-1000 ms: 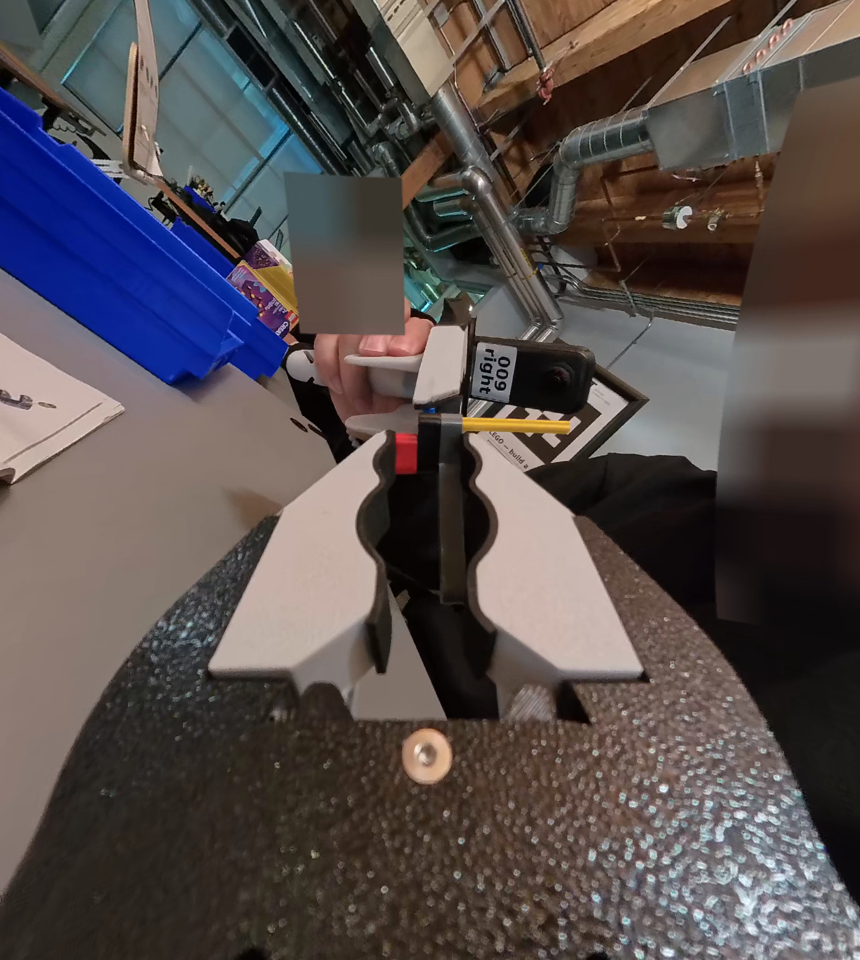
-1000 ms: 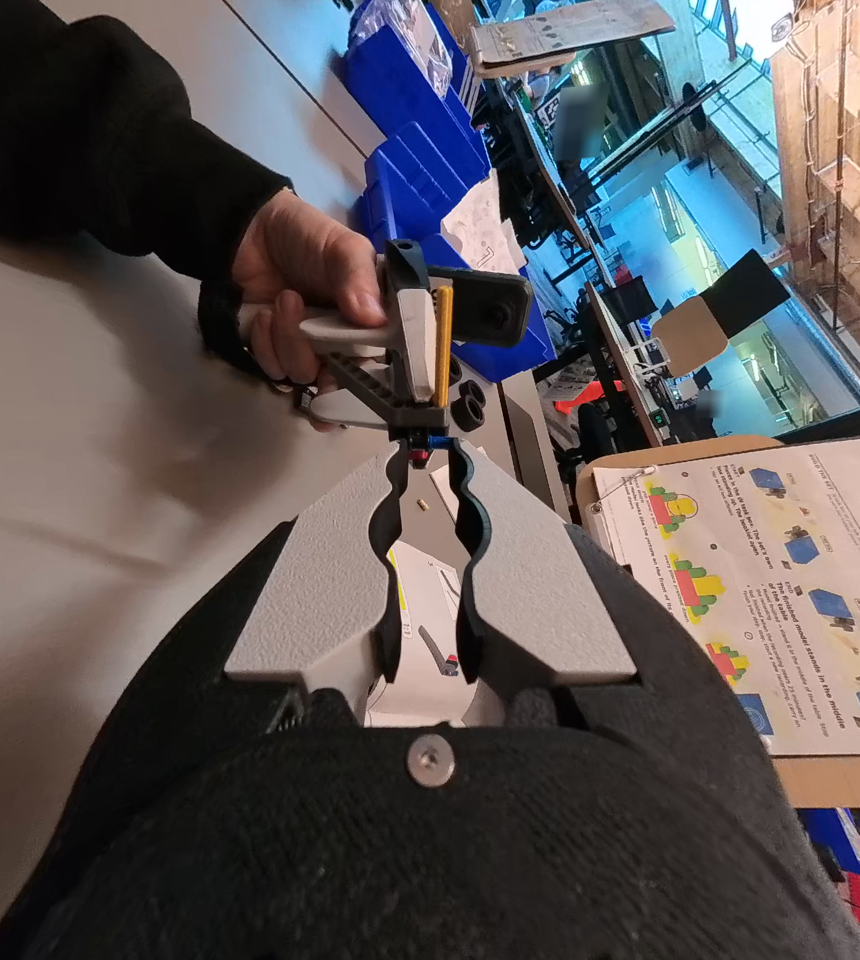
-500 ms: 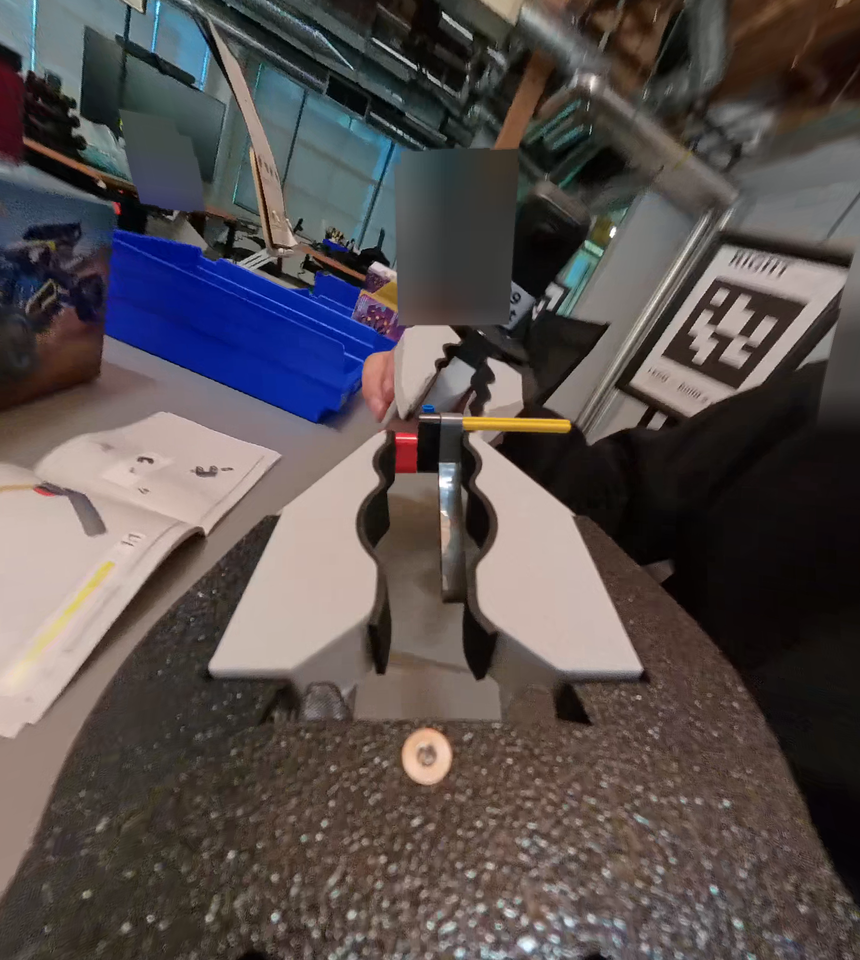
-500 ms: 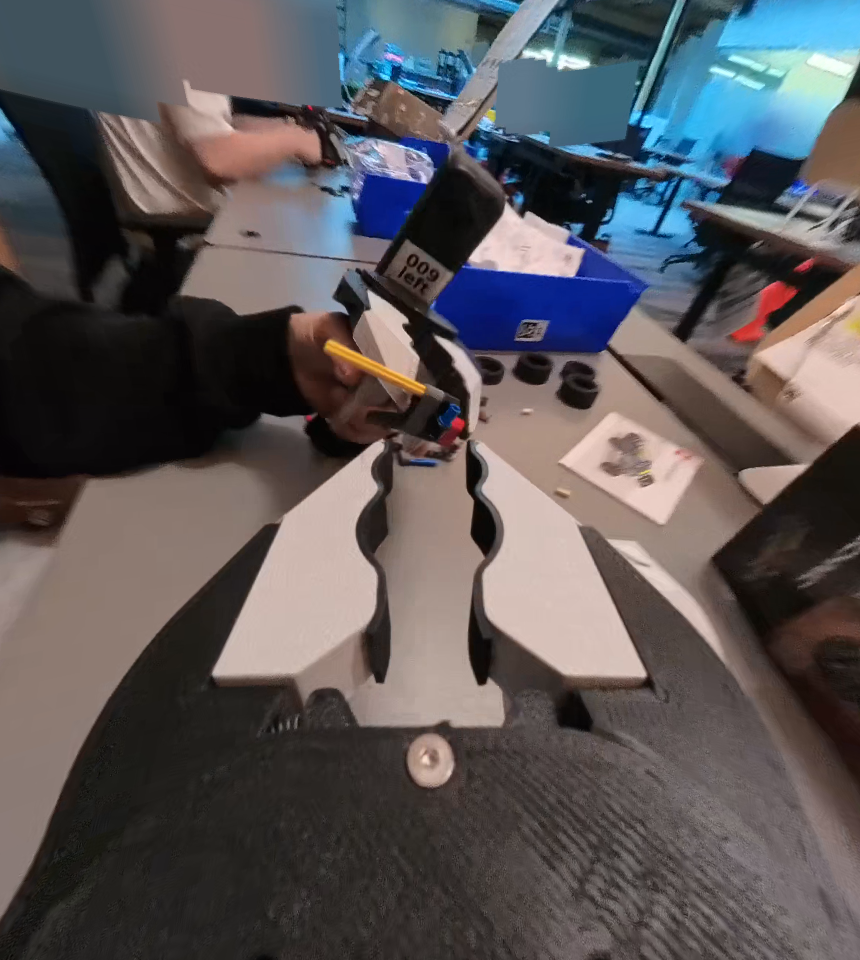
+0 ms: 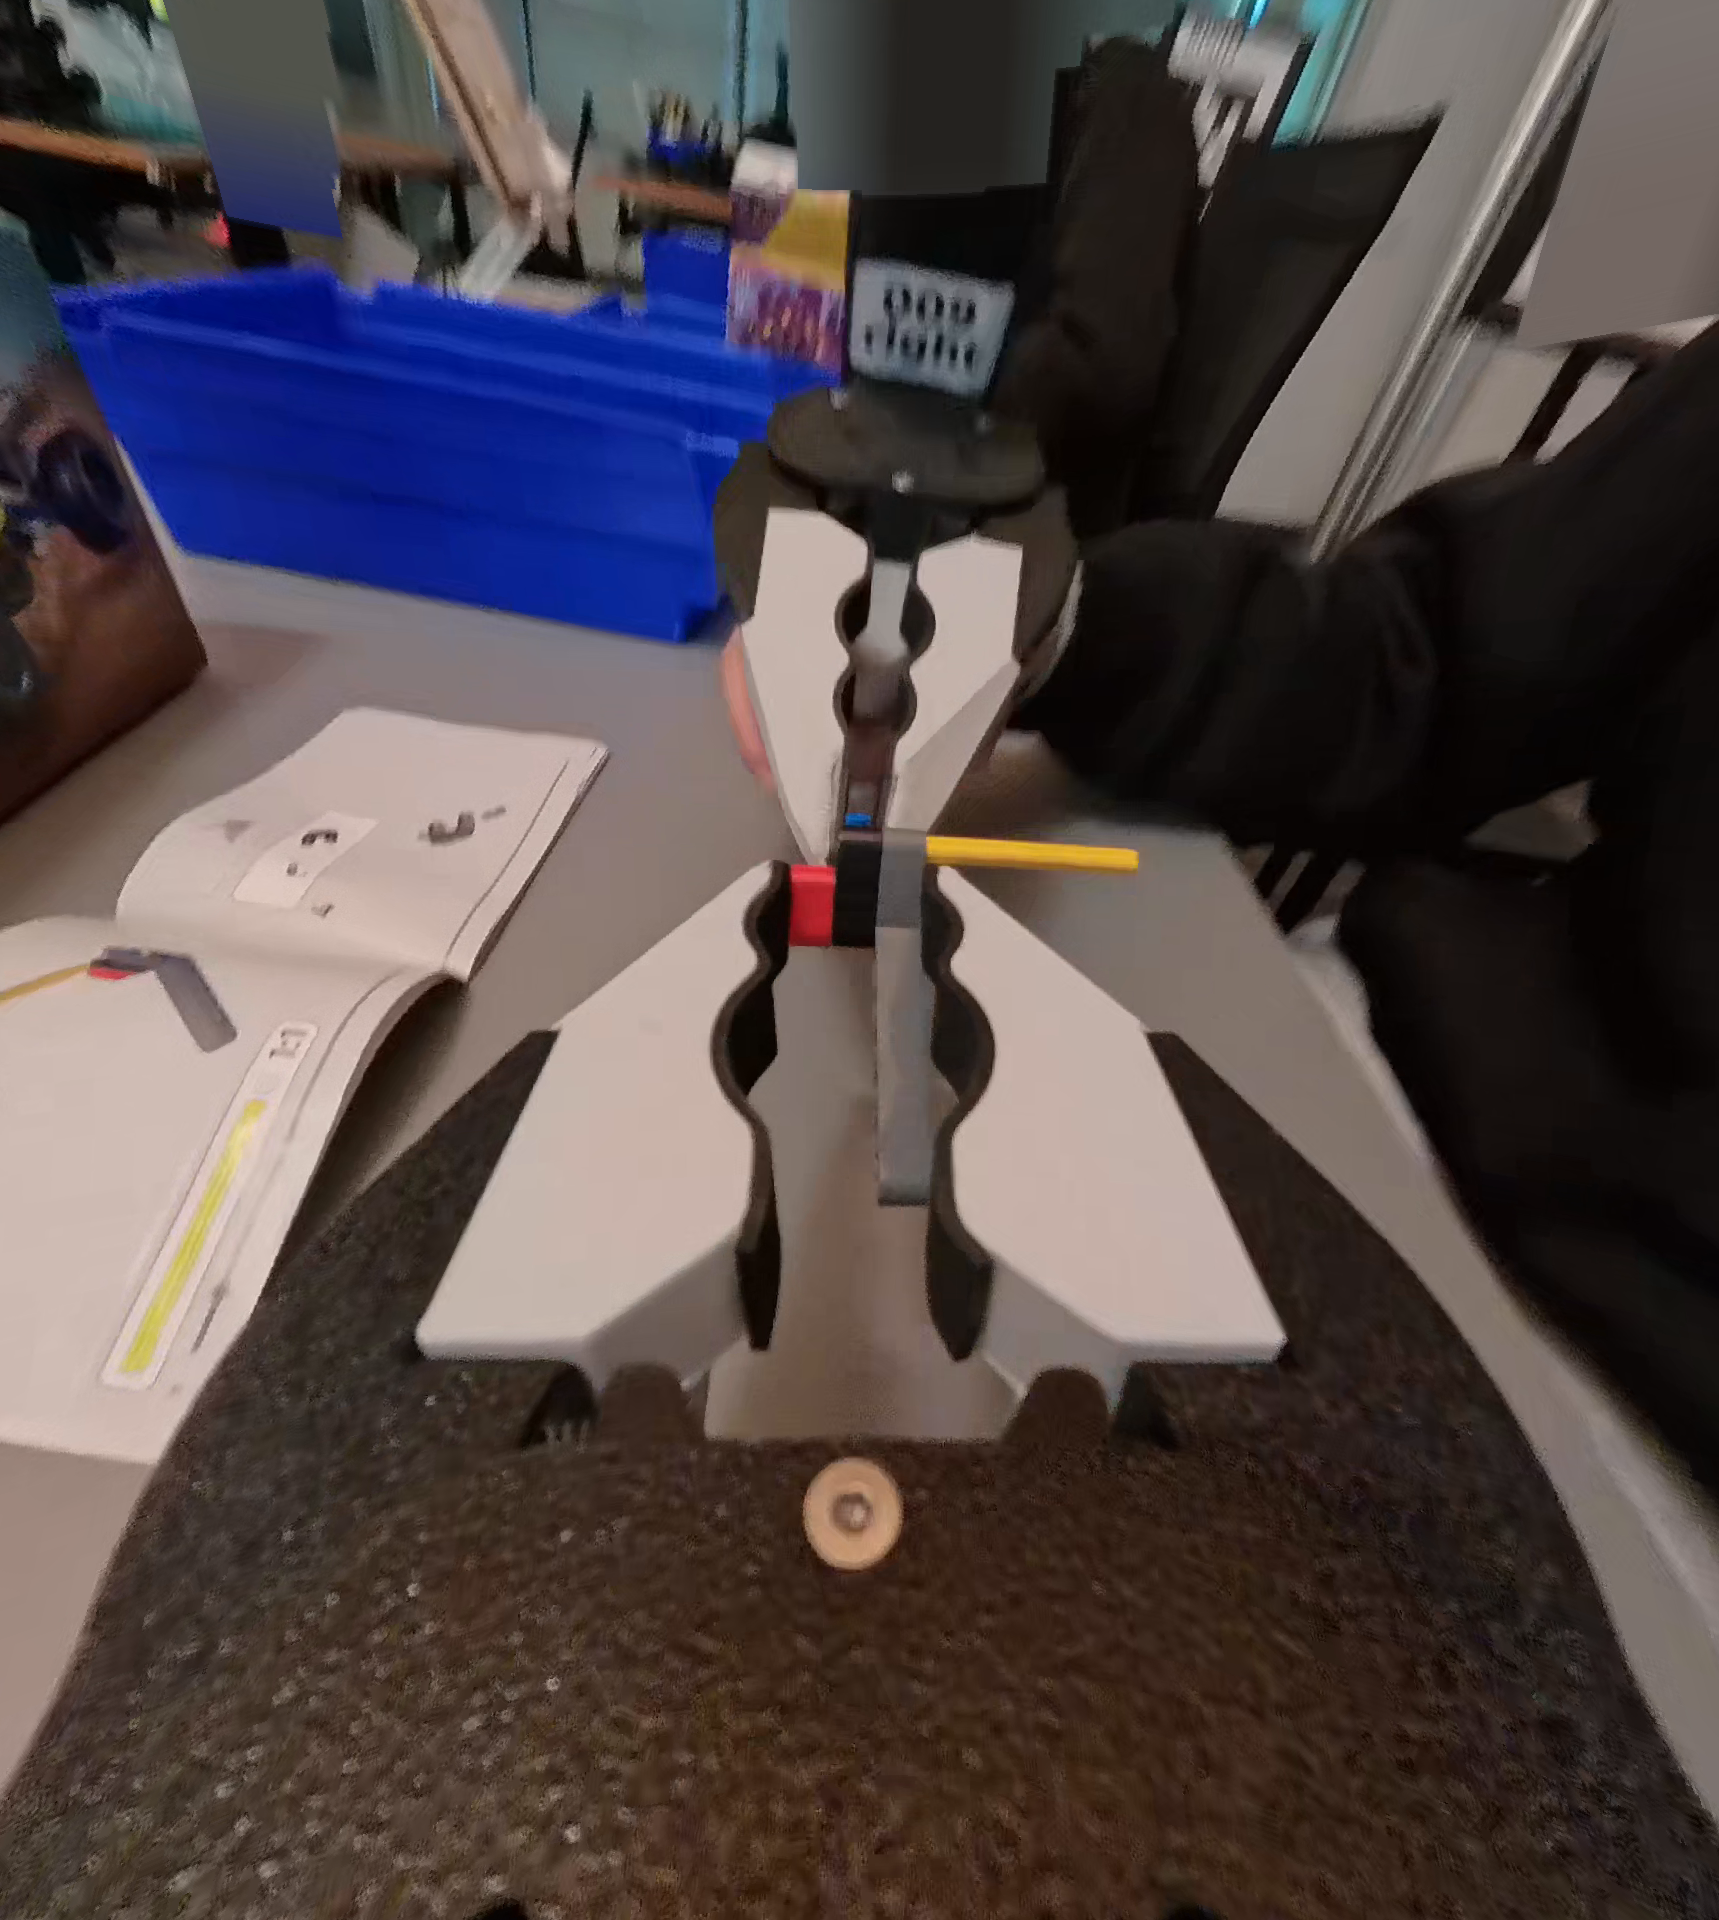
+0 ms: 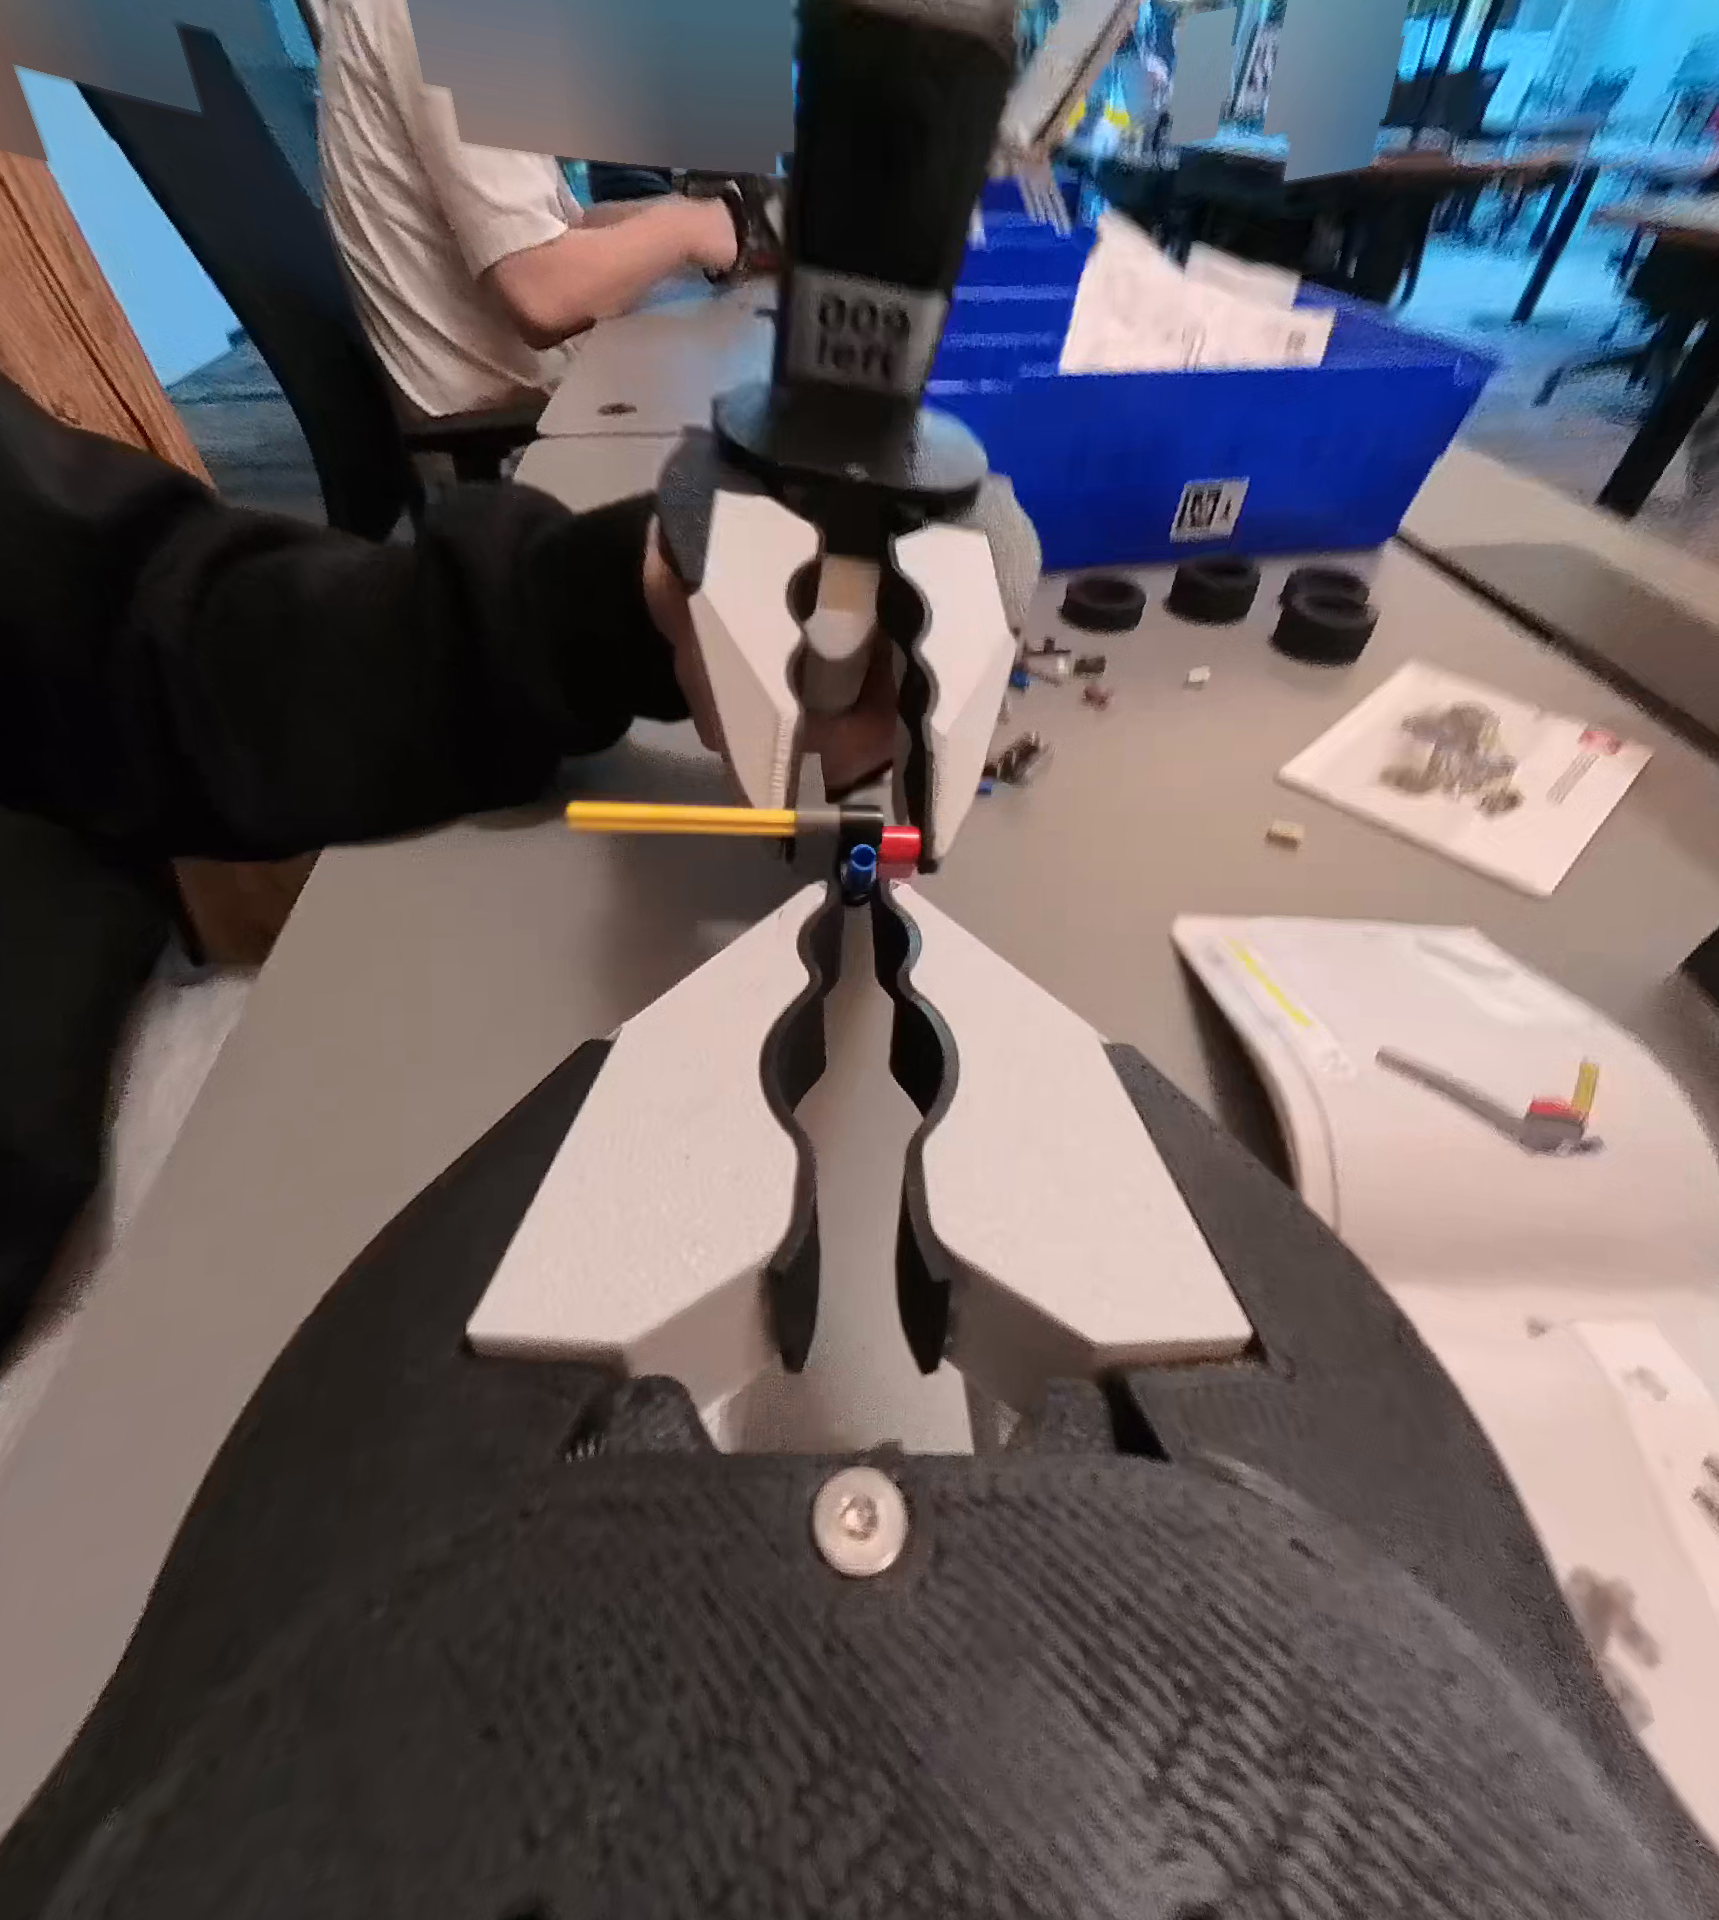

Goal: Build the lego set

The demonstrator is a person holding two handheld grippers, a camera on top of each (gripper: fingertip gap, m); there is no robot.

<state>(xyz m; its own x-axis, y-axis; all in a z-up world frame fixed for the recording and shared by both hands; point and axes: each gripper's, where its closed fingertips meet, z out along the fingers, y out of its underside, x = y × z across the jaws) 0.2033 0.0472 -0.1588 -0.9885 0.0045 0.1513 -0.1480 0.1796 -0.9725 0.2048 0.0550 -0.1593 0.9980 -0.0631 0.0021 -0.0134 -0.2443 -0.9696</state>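
Note:
My left gripper [image 5: 855,914] is shut on a small lego assembly: a grey beam [image 5: 902,1039] lying between the fingers, a black connector [image 5: 855,894], a red bush [image 5: 811,904] and a yellow axle [image 5: 1031,857] sticking out to the right. My right gripper [image 6: 860,899] faces it tip to tip and is shut on a blue pin [image 6: 860,864]. The pin's end touches the black connector [image 6: 860,828]. In the right wrist view the yellow axle [image 6: 678,819] points left and the red bush [image 6: 899,844] sits on the right. The right gripper [image 5: 860,810] shows opposite in the left wrist view.
An open instruction booklet [image 5: 211,1039] lies on the grey table, also in the right wrist view [image 6: 1457,1091]. Blue bins [image 5: 419,436] and the set's box [image 5: 3,571] stand behind. Black tyres [image 6: 1213,592], loose small parts [image 6: 1052,665] and a leaflet [image 6: 1468,769] lie beyond. The tips of both grippers are at nearly the same place.
Both grippers have swung from a tilted, raised pose to level above the table. They stay tip to tip, and the blue pin is now against the black connector.

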